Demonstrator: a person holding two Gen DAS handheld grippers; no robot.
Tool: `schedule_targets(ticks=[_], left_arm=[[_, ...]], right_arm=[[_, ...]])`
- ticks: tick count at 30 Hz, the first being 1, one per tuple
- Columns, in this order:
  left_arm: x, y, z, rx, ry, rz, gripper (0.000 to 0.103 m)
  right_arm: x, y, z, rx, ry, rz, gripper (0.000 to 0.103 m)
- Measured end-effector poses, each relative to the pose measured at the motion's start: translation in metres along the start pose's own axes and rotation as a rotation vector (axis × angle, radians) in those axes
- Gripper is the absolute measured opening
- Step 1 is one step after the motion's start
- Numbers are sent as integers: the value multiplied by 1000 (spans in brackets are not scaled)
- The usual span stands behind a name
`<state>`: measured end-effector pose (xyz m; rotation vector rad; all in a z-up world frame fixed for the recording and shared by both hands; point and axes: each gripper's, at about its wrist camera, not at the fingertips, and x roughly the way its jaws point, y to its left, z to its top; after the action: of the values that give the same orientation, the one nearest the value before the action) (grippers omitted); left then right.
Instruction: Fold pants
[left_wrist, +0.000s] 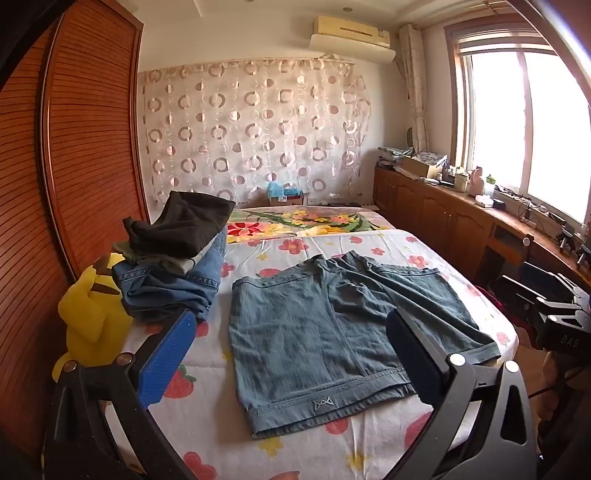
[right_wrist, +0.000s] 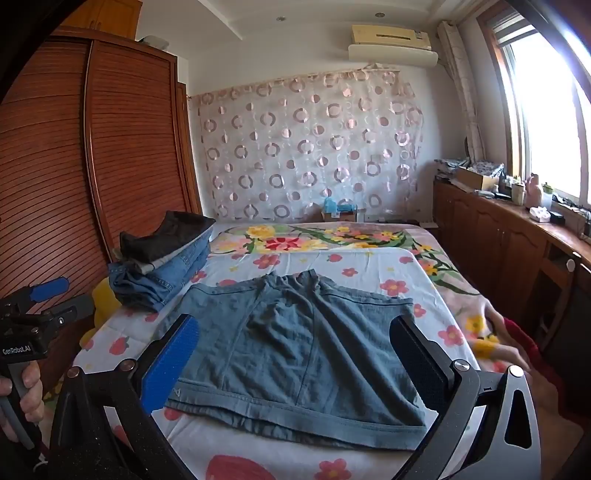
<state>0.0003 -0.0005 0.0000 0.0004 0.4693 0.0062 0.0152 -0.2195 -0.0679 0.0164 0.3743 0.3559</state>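
Denim shorts (left_wrist: 325, 347) lie spread flat on the flowered bed sheet (left_wrist: 207, 413), ahead of and between the two fingers of the left gripper (left_wrist: 291, 354). Its jaws stand as wide apart as they go, with nothing held; the blue pad (left_wrist: 166, 362) is left of the shorts' near hem and the dark finger covers their right leg edge in the view. The right gripper (right_wrist: 295, 358) is just as wide open and empty, hovering over the same shorts (right_wrist: 295, 343), whose hem lies just beyond its fingertips. Beyond the left finger of each gripper sits a pile of folded clothes (left_wrist: 177, 258), with a yellow plush toy (left_wrist: 92, 321) beside it. A hand (right_wrist: 29, 387) at the right view's left edge grips the other gripper's handle.
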Motion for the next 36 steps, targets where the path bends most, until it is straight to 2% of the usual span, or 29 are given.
schedule_targets(ticks=[36], left_arm=[[0, 1, 0, -15, 6, -10, 103]], right_arm=[[-1, 4, 0, 0, -1, 10, 103]])
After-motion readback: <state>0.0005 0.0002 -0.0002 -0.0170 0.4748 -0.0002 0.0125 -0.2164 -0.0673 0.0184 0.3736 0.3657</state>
